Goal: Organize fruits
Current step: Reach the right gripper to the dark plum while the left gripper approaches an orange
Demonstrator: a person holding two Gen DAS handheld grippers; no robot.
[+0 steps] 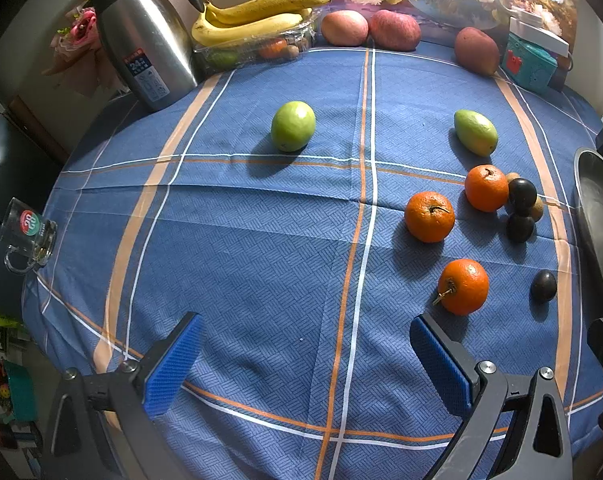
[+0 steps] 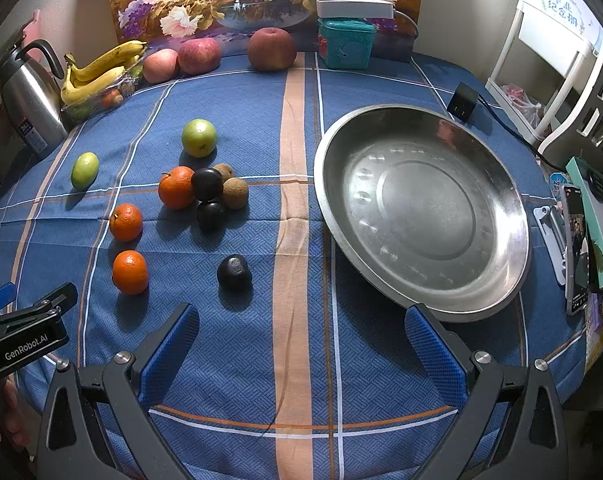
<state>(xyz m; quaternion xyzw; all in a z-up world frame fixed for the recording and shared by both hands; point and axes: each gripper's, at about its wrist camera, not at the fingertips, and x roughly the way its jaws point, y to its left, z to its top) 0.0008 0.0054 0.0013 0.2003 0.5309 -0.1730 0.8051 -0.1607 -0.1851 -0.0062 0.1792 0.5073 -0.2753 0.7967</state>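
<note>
Loose fruit lies on the blue checked tablecloth [image 1: 261, 240]: two green fruits [image 1: 293, 125] [image 1: 475, 132], three oranges [image 1: 429, 217] [image 1: 486, 187] [image 1: 463, 287], and dark plums [image 2: 234, 272] [image 2: 206, 184] beside brown kiwis [image 2: 235, 193]. An empty steel basin [image 2: 421, 208] sits on the right. My left gripper [image 1: 303, 346] is open and empty over the cloth, the nearest orange just beyond its right finger. My right gripper [image 2: 301, 338] is open and empty, between the lone plum and the basin's near rim.
A steel kettle [image 1: 141, 36], bananas on a plastic box [image 1: 253, 16], three apples [image 1: 393, 30] and a teal box [image 2: 345, 42] line the back. A glass mug [image 1: 27, 232] stands at the left edge. A phone and boxes [image 2: 581, 236] lie right of the basin.
</note>
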